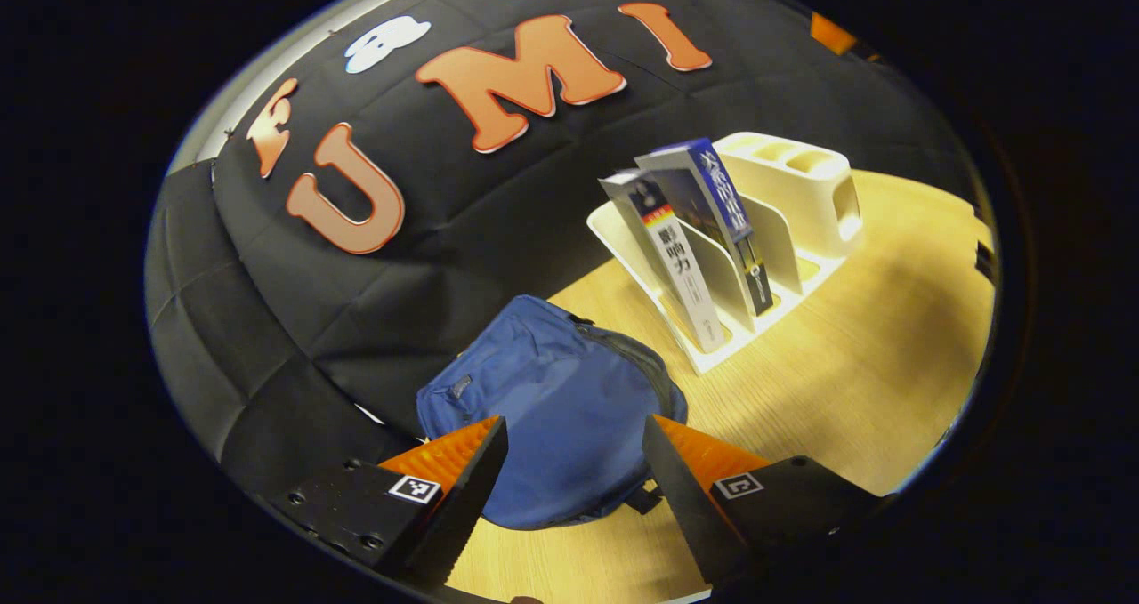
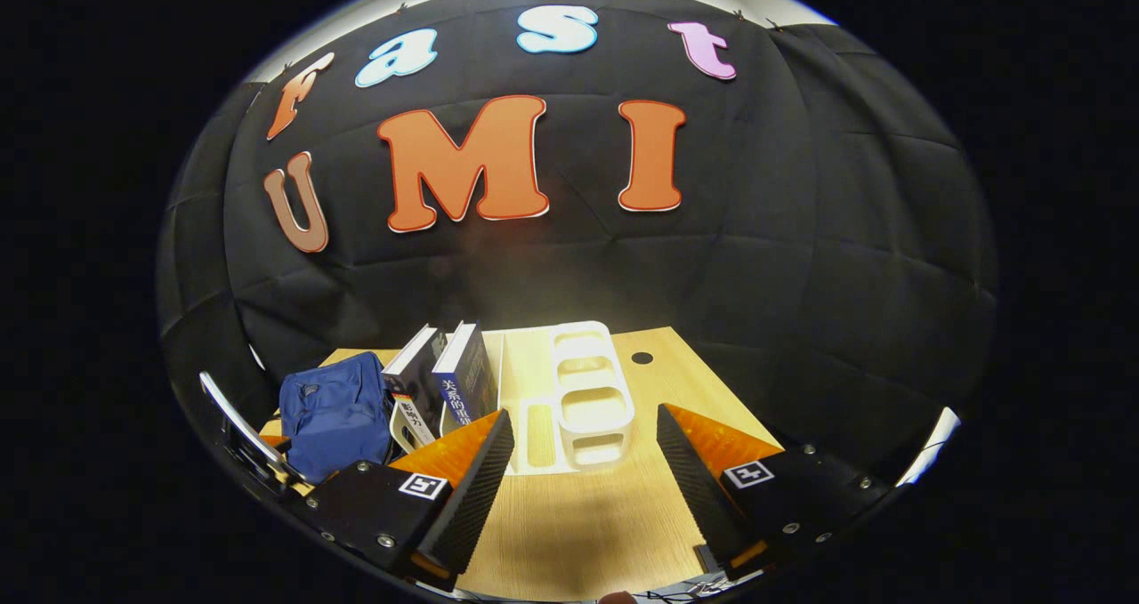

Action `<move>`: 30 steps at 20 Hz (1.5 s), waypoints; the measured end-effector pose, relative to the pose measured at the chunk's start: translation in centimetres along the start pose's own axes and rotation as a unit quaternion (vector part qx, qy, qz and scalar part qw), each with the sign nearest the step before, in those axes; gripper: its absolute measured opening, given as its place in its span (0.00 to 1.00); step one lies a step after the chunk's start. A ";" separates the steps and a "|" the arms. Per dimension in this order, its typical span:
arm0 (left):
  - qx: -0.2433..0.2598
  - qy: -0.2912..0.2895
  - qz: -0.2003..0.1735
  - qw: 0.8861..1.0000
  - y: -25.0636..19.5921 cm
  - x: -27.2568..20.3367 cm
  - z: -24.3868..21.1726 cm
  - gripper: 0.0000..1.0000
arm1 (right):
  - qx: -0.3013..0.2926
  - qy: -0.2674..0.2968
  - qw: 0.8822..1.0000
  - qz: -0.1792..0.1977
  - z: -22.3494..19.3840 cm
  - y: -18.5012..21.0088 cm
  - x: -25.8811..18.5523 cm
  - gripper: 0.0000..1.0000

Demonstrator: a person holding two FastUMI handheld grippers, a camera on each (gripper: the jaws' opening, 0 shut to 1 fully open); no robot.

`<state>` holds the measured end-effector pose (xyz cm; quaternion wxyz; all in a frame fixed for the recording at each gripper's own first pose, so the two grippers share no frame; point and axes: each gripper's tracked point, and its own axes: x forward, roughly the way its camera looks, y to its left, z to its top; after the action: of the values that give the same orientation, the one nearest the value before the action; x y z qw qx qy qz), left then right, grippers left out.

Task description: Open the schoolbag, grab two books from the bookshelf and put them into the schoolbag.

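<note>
Black quilted cloth wall (image 2: 801, 230) looms ahead of both grippers, and a pale wooden table (image 2: 587, 515) spreads beneath them. The blue schoolbag (image 1: 556, 417) lies directly ahead of the left gripper (image 1: 575, 448), its jaws spread, nothing between them. Ahead-right of it, the white bookshelf (image 1: 792, 186) holds 2 books (image 1: 703, 230) leaning in its slots, Chinese characters down the spines. The right gripper (image 2: 585, 448) hangs released, the bookshelf straight ahead, the books ahead-left.

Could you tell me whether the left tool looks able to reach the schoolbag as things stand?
Probably yes: the left tool is open and aimed at the blue schoolbag, which lies on the table with nothing between them.
</note>
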<state>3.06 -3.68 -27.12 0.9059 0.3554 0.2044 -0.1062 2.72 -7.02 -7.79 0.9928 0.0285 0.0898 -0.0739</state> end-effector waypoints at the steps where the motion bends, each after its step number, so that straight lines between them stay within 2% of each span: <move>1: 0.011 0.008 -0.010 1.000 -0.6 0.6 -0.7 0.95 | -0.001 0.002 1.000 -0.005 -0.3 -0.3 0.1 0.97; 5: 0.058 0.060 -0.025 0.996 -2.1 2.5 -4.0 0.96 | -0.002 0.021 1.000 -0.018 -1.8 -1.5 0.1 0.97; 9: 0.085 0.104 -0.044 0.990 -2.8 4.7 -6.4 0.97 | 0.002 0.030 0.999 -0.029 -2.4 -2.8 0.0 0.97; 11: 0.083 0.128 -0.047 0.987 -3.0 5.7 -7.7 0.98 | 0.003 0.033 0.999 -0.032 -2.5 -3.1 0.2 0.97; 14: 0.098 0.128 -0.047 0.986 -2.5 5.8 -7.2 0.98 | 0.003 0.033 0.999 -0.033 -2.3 -3.2 0.5 0.97; 17: 0.120 0.124 -0.019 0.985 -1.5 6.4 -6.8 0.32 | 0.004 0.036 0.999 -0.025 -2.3 -2.5 1.0 0.97; 19: 0.113 0.132 -0.015 0.985 -1.5 6.6 -6.8 0.09 | 0.002 0.037 0.999 -0.020 -2.3 -2.1 1.2 0.97; 21: 0.116 0.145 -0.018 0.982 -1.6 6.8 -7.1 0.05 | -0.001 0.037 0.999 -0.016 -2.1 -1.6 1.4 0.97; 24: 0.134 0.152 -0.024 0.979 -1.7 6.5 -7.1 0.04 | -0.006 0.035 0.999 -0.007 -2.0 -1.0 1.5 0.97; 26: 0.133 0.160 -0.048 0.977 -1.6 6.2 -7.1 0.02 | -0.008 0.032 0.999 0.001 -1.7 -0.6 1.6 0.97; 30: 0.082 0.196 -0.090 0.973 -0.4 5.2 -6.2 0.01 | 0.017 0.029 0.999 0.026 -0.9 0.0 2.0 0.97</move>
<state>5.76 -0.01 -33.81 0.8027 0.4227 0.3994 -0.1318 4.46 -7.26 -9.05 0.9908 0.0494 0.1161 -0.0482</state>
